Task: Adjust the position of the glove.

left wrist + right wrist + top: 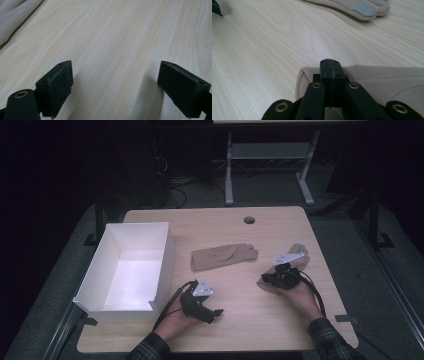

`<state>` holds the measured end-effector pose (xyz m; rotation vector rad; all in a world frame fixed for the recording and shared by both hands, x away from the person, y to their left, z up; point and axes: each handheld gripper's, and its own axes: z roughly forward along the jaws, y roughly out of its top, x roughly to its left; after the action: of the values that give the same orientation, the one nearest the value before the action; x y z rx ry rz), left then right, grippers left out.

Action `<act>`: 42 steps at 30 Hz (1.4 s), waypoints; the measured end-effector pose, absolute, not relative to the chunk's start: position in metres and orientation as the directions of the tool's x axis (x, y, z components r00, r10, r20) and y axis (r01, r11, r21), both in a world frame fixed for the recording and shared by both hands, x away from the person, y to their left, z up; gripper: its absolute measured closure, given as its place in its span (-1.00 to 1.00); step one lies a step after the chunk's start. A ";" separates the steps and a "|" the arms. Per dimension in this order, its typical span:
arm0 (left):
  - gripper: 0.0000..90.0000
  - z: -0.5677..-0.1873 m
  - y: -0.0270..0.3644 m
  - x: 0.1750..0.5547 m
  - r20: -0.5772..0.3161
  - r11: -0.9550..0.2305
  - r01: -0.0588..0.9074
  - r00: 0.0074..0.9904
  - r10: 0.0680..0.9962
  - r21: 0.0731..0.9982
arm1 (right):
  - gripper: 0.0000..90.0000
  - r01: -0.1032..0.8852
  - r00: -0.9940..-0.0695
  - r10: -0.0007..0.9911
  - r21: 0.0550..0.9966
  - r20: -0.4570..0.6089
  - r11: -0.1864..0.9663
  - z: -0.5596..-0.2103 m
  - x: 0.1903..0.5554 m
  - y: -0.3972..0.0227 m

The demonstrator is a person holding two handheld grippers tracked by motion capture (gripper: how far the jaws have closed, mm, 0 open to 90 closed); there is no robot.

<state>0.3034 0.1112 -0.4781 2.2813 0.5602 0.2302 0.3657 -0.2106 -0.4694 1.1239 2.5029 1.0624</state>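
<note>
the right gripper (331,65) had its two black jaws pressed flat together, clenched on the cuff edge of a beige glove (387,82); in its own view the pads met at the hem, with the fabric spreading out to the right beneath them. in the high view the same right gripper (270,281) sat near the right edge of the table (280,330), the held glove (299,254) lying under and beyond it with its fingers pointing toward the far right corner. the person's right hand (300,296) wrapped the gripper from the near side, a plaid sleeve (331,337) reaching in over the near edge.

the left gripper (216,312) rested near the near edge, toward the middle of the table, held by the left hand (176,317). its jaws stood wide apart and released, with only bare wood between them in the left gripper view, where the left gripper (115,87) hung low over the surface and a fold of pale fabric (15,15) showed at the upper left corner.

a second beige glove (223,256) lay flat near the middle of the table, well apart from both grippers, its fingers pointing toward the right edge. in the right gripper view this second glove (352,6) lay farther off, one fingertip carrying a grey patch (364,9).

a white open box (97,280) stood along the left edge of the table, just beside the left hand. a round cable hole (249,220) sat near the far edge.
</note>
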 end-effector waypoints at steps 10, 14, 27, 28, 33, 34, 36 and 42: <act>-0.73 -0.478 0.111 0.303 -0.006 -0.614 0.323 0.887 0.461 0.720 | 1.00 0.555 -0.716 0.692 0.675 0.092 0.486 -0.468 0.356 -0.212; -0.73 -0.478 0.111 0.303 -0.006 -0.613 0.324 0.887 0.462 0.721 | 1.00 0.553 -0.726 0.682 0.666 0.091 0.500 -0.466 0.349 -0.214; -0.72 -0.478 0.111 0.304 -0.004 -0.614 0.321 0.888 0.460 0.721 | 1.00 0.551 -0.752 0.650 0.644 0.108 0.531 -0.464 0.318 -0.227; -0.72 -0.478 0.111 0.304 -0.004 -0.614 0.321 0.888 0.460 0.721 | 1.00 0.554 -0.752 0.650 0.643 0.113 0.529 -0.464 0.314 -0.228; -0.72 -0.478 0.111 0.304 -0.004 -0.614 0.320 0.888 0.459 0.722 | 1.00 0.555 -0.760 0.636 0.642 0.132 0.530 -0.464 0.298 -0.234; -0.72 -0.478 0.111 0.304 0.003 -0.616 0.314 0.890 0.457 0.722 | 1.00 0.551 -0.765 0.630 0.642 0.133 0.533 -0.464 0.295 -0.234; -0.72 -0.478 0.111 0.304 0.004 -0.617 0.313 0.890 0.456 0.722 | 1.00 0.545 -0.772 0.622 0.638 0.131 0.543 -0.463 0.288 -0.236; -0.72 -0.479 0.111 0.303 -0.015 -0.604 0.331 0.884 0.467 0.725 | 1.00 0.542 -0.780 0.612 0.632 0.132 0.554 -0.463 0.270 -0.242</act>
<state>0.3028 0.1107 -0.4787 2.2704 0.5702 0.2252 0.2702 -0.2424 -0.4625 0.9977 2.6770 1.0337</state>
